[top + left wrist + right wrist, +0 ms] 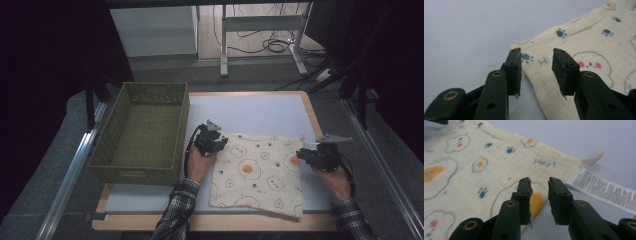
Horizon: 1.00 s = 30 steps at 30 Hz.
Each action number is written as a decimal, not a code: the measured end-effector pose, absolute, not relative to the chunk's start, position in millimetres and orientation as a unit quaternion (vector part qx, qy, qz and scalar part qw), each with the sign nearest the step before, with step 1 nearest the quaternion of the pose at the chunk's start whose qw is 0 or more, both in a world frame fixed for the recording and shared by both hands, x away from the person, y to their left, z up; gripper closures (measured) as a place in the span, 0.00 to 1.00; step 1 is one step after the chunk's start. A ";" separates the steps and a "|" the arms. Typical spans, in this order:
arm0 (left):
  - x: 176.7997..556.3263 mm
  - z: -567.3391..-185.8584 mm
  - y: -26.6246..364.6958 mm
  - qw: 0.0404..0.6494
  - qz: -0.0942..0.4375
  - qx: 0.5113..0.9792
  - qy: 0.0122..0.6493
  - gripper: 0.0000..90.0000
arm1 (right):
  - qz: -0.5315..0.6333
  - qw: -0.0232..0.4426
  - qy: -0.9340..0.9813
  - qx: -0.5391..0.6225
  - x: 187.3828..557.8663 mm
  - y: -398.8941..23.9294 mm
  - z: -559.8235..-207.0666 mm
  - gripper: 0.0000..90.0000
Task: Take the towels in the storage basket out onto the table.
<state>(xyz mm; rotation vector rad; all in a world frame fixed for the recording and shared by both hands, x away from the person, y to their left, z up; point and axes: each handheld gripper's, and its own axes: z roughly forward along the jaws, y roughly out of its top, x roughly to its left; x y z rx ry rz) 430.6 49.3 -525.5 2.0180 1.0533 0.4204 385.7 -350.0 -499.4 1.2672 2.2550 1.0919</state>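
Note:
A cream cloth (257, 172) printed with fried eggs and paw prints lies flat on the white table top (250, 110). My left gripper (214, 142) is at the cloth's far left corner. In the left gripper view it (536, 56) stands open, its jaws straddling the cloth (584, 45) edge without pressing on it. My right gripper (306, 155) is at the cloth's right edge, near the far right corner. In the right gripper view it (539, 185) is open over the hem of the cloth (474, 165), with nothing pinched.
A green woven basket (145, 130) stands at the table's left, close beside my left hand. A white care label (604, 188) sticks out from the cloth's far right corner. The table's wooden rim (312, 115) runs along the right side.

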 end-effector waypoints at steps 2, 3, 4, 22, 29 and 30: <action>437.0 -525.9 51.6 0.404 0.168 0.793 0.424 0.70 | 0.378 0.174 0.790 0.450 398.5 -350.7 -499.4 0.80; 437.0 -525.9 51.6 0.404 0.168 0.793 0.424 0.71 | 0.378 0.174 0.790 0.450 398.5 -350.7 -499.4 0.80; 439.6 -526.1 52.5 0.405 0.169 0.791 0.427 0.71 | 0.375 0.179 0.790 0.451 402.9 -351.1 -499.6 0.80; 467.5 -538.7 42.1 0.391 0.166 0.791 0.440 0.63 | 0.360 0.196 0.782 0.470 451.0 -351.3 -512.7 0.75; 469.1 -539.1 36.3 0.377 0.164 0.803 0.431 0.71 | 0.336 0.204 0.794 0.464 457.2 -342.0 -517.4 0.78; 468.7 -539.3 36.1 0.379 0.158 0.801 0.436 0.74 | 0.337 0.193 0.790 0.474 457.0 -340.8 -517.0 0.91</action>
